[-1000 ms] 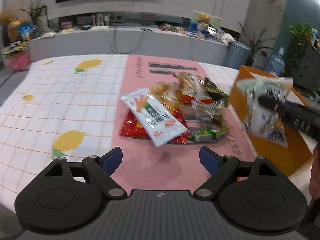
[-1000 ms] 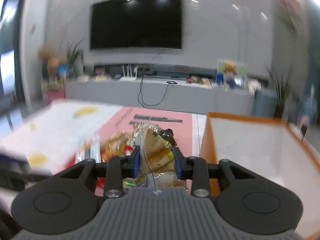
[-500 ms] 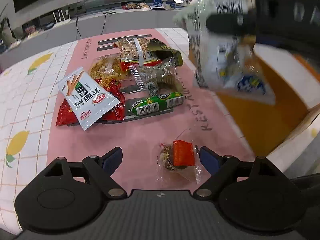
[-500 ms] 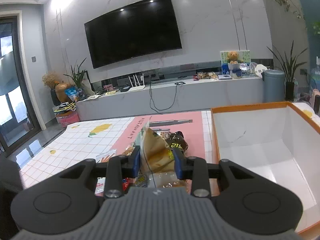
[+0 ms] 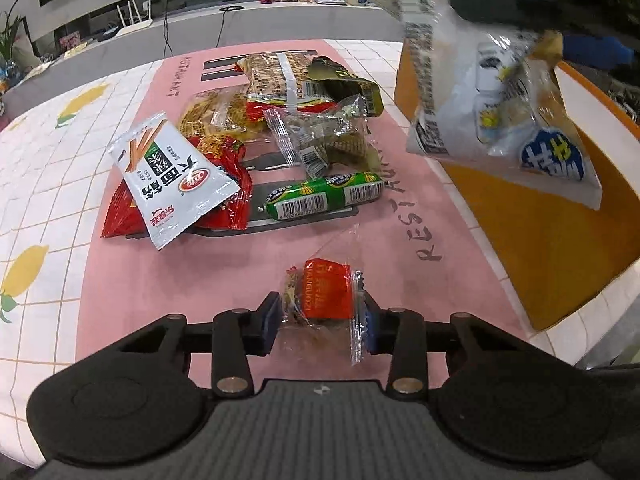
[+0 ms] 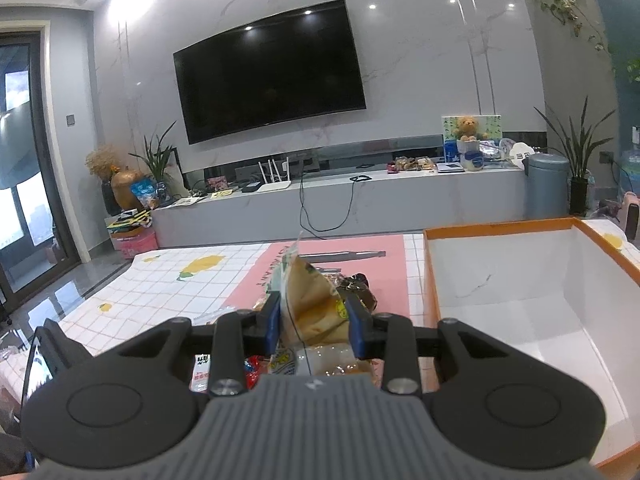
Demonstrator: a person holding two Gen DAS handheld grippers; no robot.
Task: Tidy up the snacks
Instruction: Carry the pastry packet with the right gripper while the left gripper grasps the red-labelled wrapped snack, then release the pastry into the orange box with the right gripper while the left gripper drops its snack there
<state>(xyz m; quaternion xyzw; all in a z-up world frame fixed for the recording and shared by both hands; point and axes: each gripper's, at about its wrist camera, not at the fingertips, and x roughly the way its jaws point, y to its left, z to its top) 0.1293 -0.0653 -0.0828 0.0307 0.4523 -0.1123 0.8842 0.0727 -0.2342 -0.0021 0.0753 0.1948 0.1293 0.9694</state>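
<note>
- A table is seen, covered by a white gridded cloth point(image 5: 52, 168) printed with yellow lemons, and a pink mat point(image 5: 168, 264) with dark lettering is laid down its middle.
- A heap of snack packets is spread across the mat: a white packet point(image 5: 172, 178) lying over a red packet point(image 5: 228, 200), a green sausage stick point(image 5: 324, 196) just beside them, and clear and yellow wrappers further toward the mat's far end.
- An orange box point(image 6: 500, 280) with a white inside is stood at the table's right edge, just beside the mat.
- The left gripper point(image 5: 320, 316) is closed on a small clear packet with an orange label point(image 5: 326, 294), at the mat's near edge; both blue pads are pressed against its sides.
- The right gripper point(image 6: 314, 320) is clamped on a white bread bag point(image 5: 492, 112), which is held in the air over the box's near corner, above the table.
- Behind the table, a grey marbled wall carries a dark television point(image 6: 268, 72); a long grey cabinet point(image 6: 340, 208) below is cluttered with small items, potted plants at either end and a grey bin point(image 6: 546, 184) at its right end.
</note>
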